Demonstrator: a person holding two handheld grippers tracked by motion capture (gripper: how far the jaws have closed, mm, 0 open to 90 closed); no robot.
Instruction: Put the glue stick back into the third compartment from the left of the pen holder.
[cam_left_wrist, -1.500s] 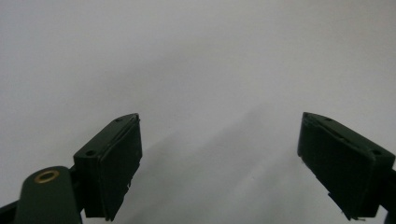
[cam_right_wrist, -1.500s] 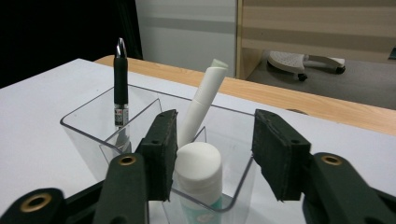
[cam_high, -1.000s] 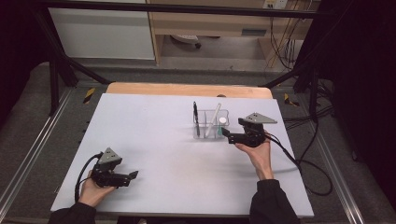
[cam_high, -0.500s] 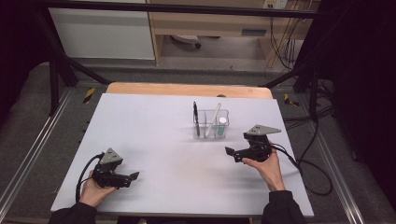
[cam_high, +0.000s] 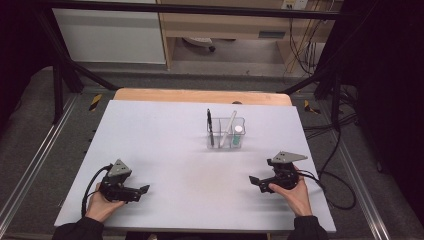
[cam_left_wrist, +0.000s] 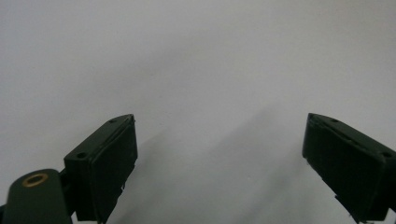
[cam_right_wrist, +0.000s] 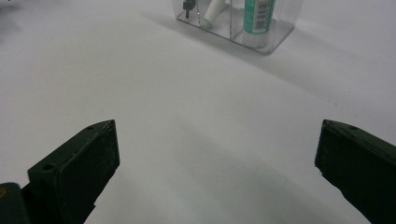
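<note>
At the near left of the white table (cam_high: 165, 145) the left gripper (cam_high: 142, 190) rests low in the person's hand, its jaws spread wide with nothing between them. In the middle, toward the far edge, stands the clear organizer (cam_high: 226, 133), holding a black pen (cam_high: 210, 126), a white tube (cam_high: 228, 127) and a green-labelled tube (cam_high: 237, 136). At the near right, well apart from the organizer, the right gripper (cam_high: 256, 182) has its jaws wide and empty.

A clear holder (cam_high: 226, 134) stands on the table (cam_high: 165, 145), right of its middle and toward the far edge, with a pen (cam_high: 210, 126) in its left compartment and a tube (cam_high: 236, 136) in its right. The left tongs (cam_high: 141, 190) rest near the table's near left corner, the right tongs (cam_high: 256, 183) near its near right side, both well apart from the holder.
</note>
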